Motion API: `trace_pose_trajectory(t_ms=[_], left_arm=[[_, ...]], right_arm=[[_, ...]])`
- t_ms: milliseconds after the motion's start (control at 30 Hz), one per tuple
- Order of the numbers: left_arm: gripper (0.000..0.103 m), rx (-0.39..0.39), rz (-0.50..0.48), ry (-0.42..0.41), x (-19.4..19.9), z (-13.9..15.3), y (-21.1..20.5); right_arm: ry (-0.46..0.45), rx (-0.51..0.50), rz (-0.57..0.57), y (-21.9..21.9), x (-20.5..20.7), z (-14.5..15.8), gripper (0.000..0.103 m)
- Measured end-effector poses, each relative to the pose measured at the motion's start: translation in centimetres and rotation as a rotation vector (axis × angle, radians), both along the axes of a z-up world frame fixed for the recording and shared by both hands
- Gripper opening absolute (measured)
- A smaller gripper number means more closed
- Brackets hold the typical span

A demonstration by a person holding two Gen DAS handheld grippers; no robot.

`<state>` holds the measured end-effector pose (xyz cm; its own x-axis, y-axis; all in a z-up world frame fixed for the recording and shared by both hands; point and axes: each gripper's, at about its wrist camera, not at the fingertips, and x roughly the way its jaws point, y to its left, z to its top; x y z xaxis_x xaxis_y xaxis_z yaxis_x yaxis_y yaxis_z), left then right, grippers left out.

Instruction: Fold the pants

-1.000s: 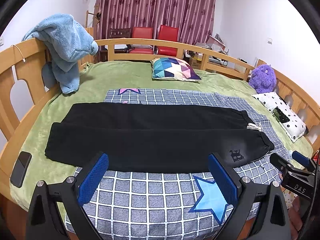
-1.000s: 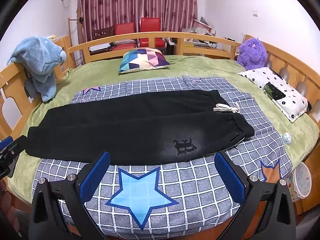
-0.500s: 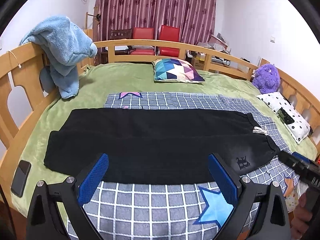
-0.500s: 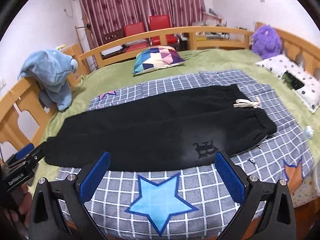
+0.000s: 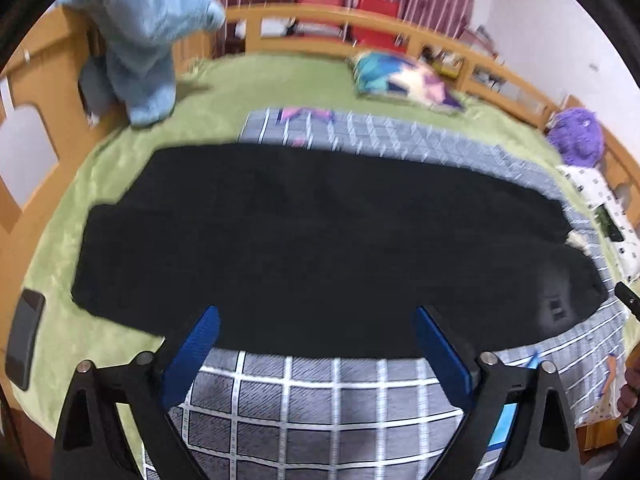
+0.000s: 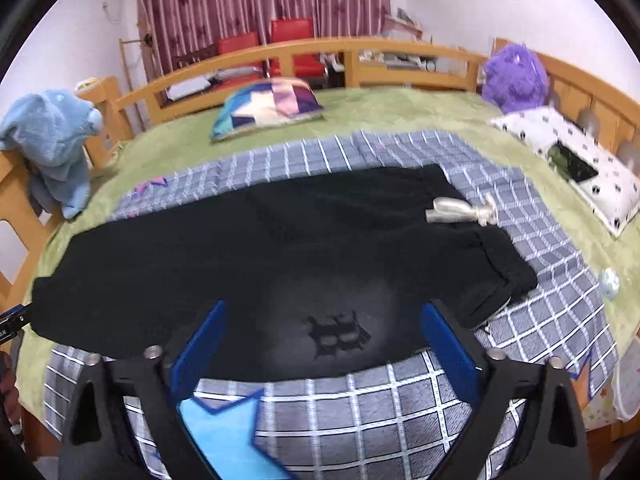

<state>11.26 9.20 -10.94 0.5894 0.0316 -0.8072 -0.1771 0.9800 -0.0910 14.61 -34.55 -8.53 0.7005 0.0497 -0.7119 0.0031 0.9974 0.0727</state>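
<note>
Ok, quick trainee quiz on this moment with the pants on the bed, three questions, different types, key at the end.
1. True or false: the left gripper has already closed on the black pants.
2. Multiple choice: the pale drawstring lies at which end of the pants as the right wrist camera sees it? A) left end B) right end C) middle
3. Fill in: the near edge of the pants lies mostly on the grey ______ blanket.

Key:
1. False. Both its fingers are spread wide, with nothing between them; the right gripper is the same.
2. B
3. checked
</note>
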Motion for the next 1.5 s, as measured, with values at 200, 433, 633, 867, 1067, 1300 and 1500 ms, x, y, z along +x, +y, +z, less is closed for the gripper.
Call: trace_pose_trajectory(t_ms=[200, 433, 633, 867, 1067, 1300, 1500], left_arm=[[0.093, -0.013, 0.026, 0.082, 0.9, -4.8, 1.6], [0.090, -0.038, 0.039, 0.142, 1.3, -7.8, 2.8], [0.089, -0.118, 0.040, 0.110, 0.6, -8.6, 4.2], [0.075, -0.280, 0.072, 0.029, -1.5, -8.8, 8.0], [0.073, -0.377, 0.143, -0.007, -1.3, -10.0, 10.6], [0.068, -0.357, 0.177, -0.029, 0.2, -10.6, 10.5], [0.016, -0.247, 0.233, 0.029, 1.5, -9.5, 11.3]], right_arm=[[0.122, 0.049, -0.030, -3.0, 1.4, -5.8, 0.076], [0.187, 0.019, 0.013, -3.2, 1.2, -10.0, 0.076], [0.195, 0.114, 0.004, -3.6, 0.9, -11.5, 0.076], [0.210, 0.185, -0.003, -5.1, 0.6, -12.6, 0.076], [0.170, 0.388, -0.065, -7.4, 0.7, -13.4, 0.076], [0.149, 0.412, -0.090, -8.0, 2.9, -13.9, 0.075], [0.172, 0.399, -0.159, -8.7, 5.8, -14.2, 0.020]])
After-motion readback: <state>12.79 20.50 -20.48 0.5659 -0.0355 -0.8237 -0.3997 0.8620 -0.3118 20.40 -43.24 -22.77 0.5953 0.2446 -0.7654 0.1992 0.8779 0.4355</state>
